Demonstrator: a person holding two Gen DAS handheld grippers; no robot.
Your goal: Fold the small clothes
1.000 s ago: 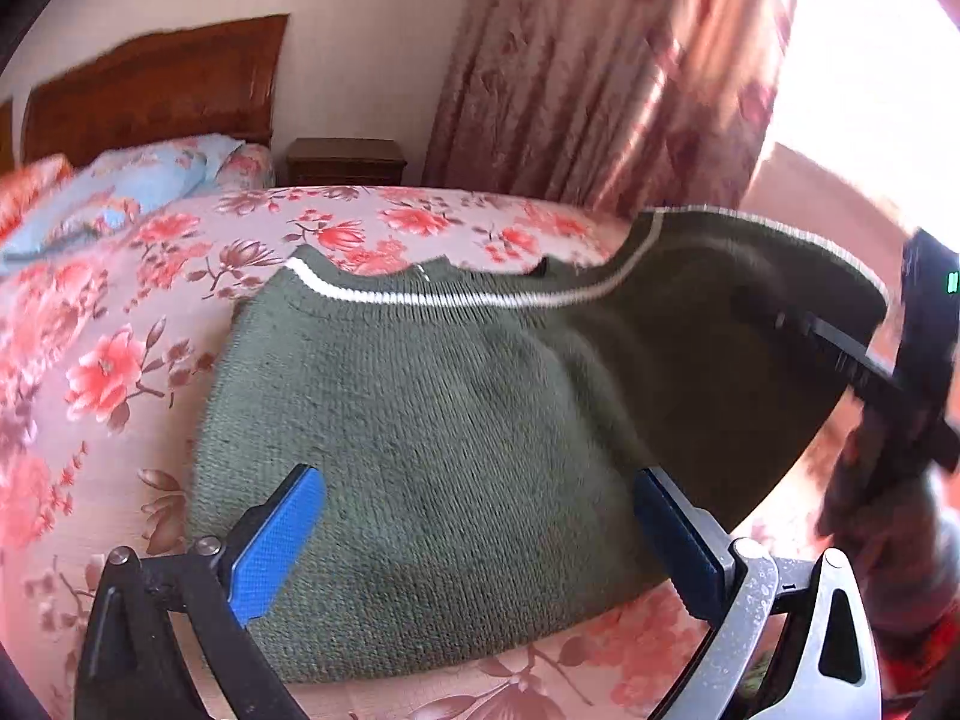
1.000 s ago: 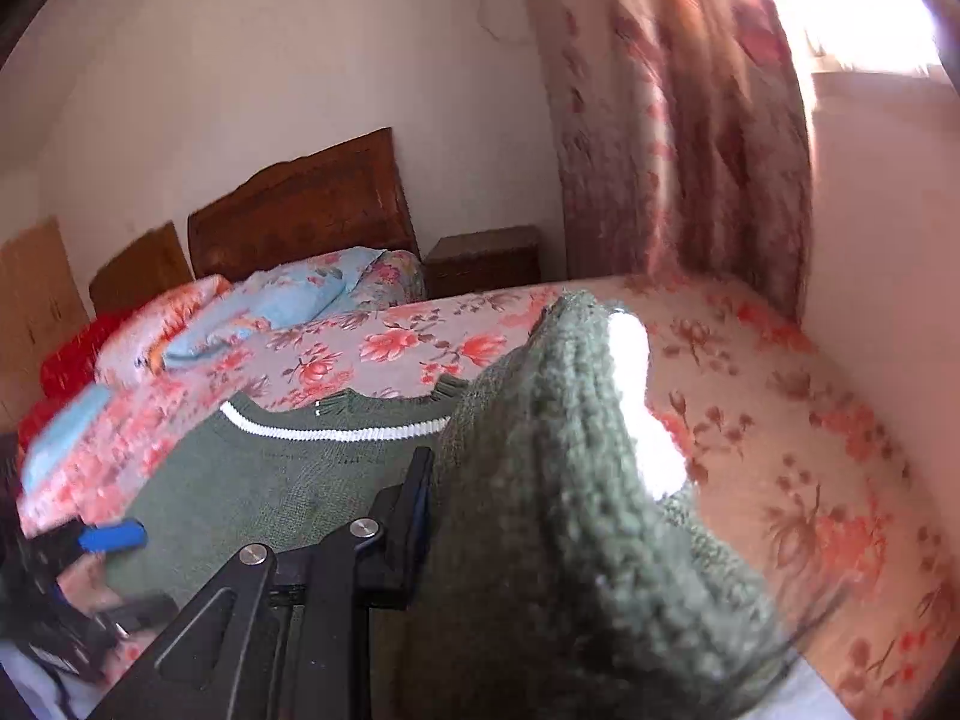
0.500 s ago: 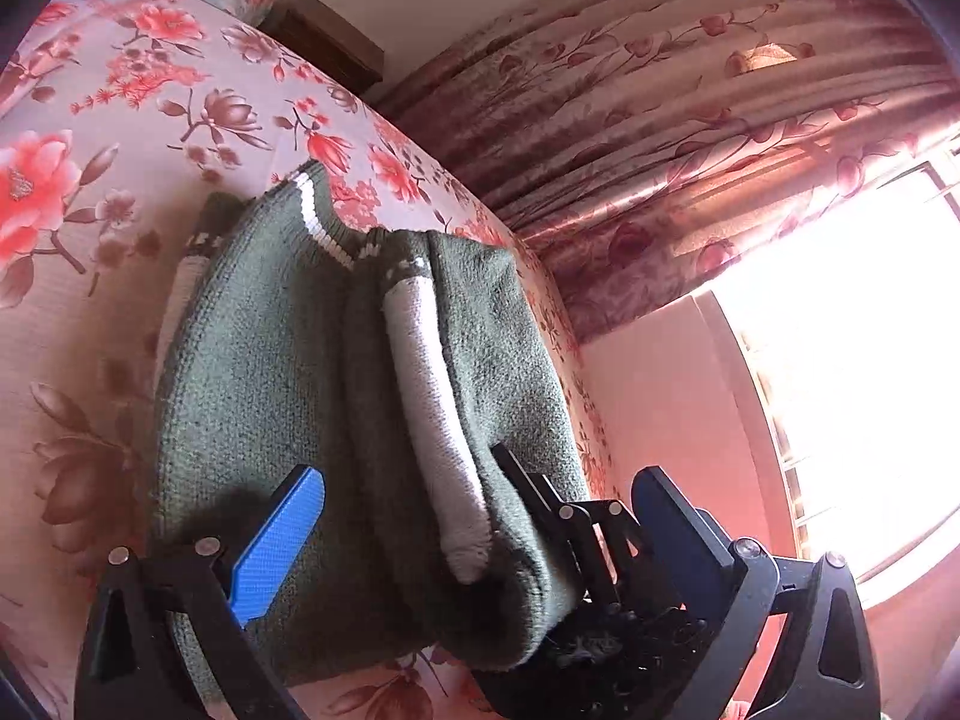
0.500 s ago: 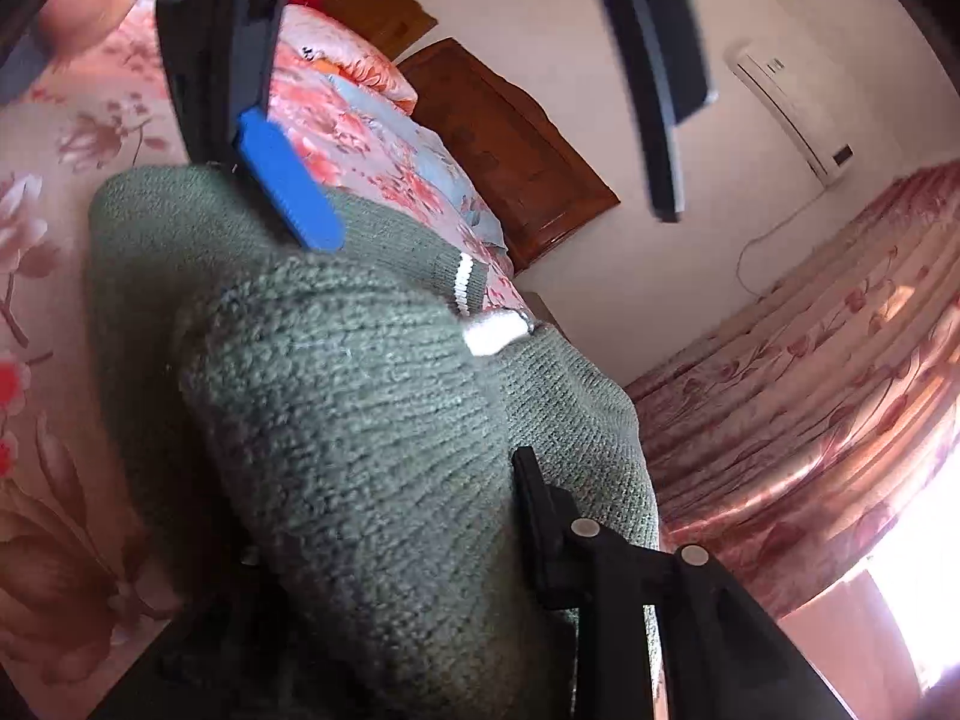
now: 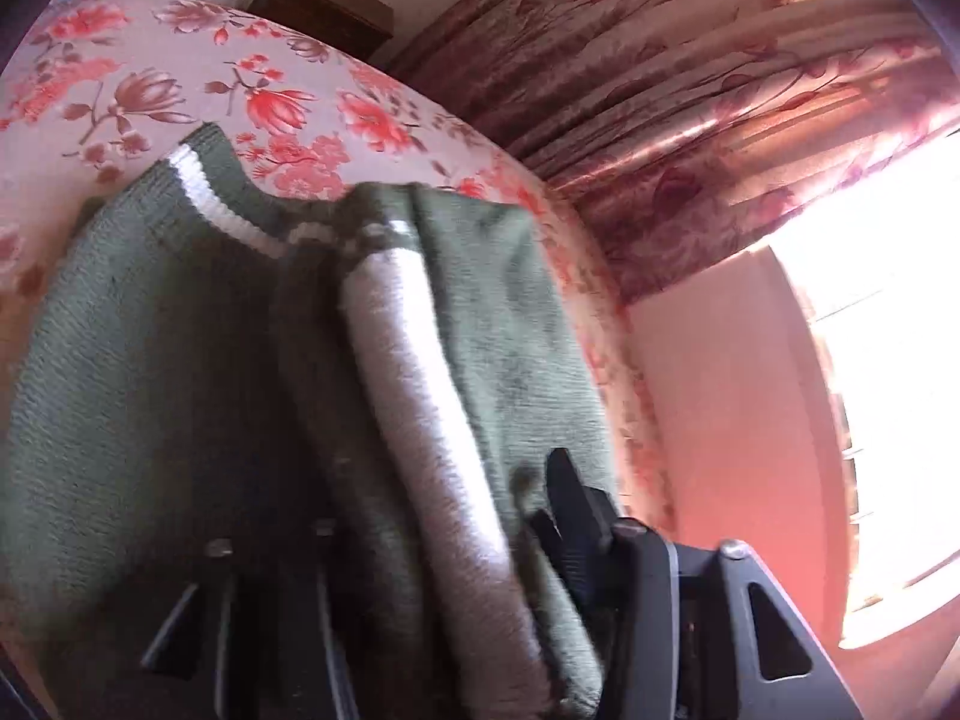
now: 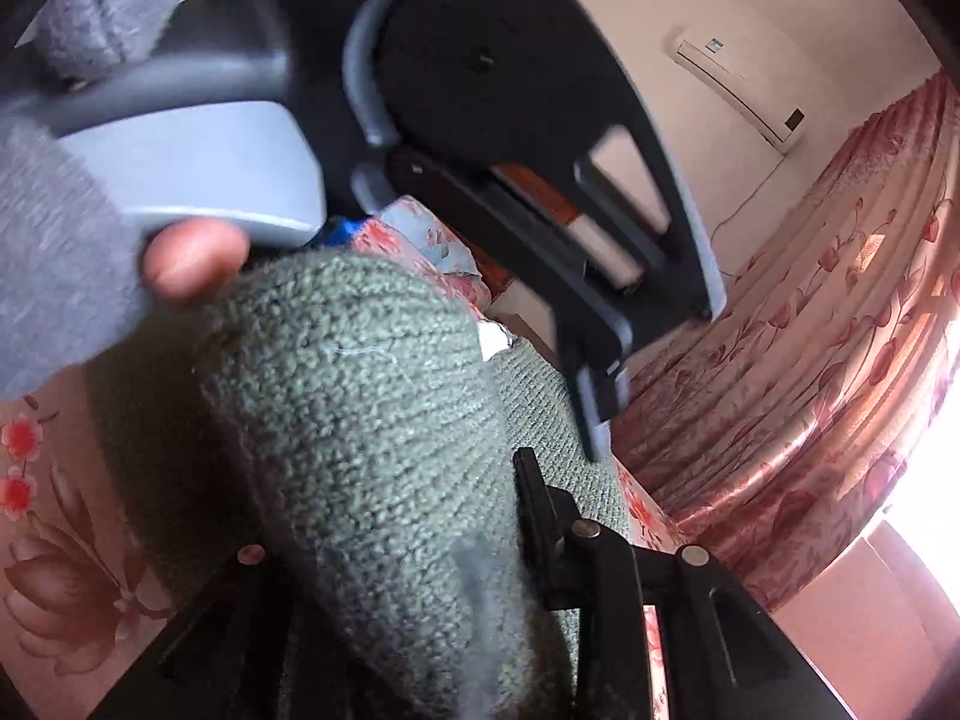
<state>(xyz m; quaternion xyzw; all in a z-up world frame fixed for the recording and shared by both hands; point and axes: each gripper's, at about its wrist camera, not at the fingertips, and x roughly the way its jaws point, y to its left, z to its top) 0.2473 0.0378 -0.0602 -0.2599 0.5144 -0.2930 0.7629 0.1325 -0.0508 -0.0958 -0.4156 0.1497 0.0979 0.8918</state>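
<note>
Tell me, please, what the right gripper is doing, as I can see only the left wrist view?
Observer: The right gripper has a bunch of the green sweater between its fingers, and its jaws are opening.
Operator: Thank you. Is anything close to it?
Observer: The left gripper is right beside that bunch, and a person's fingertip shows under its grey handle.
Operator: And what is on the wall behind?
Observer: An air conditioner is mounted high on the wall.
</note>
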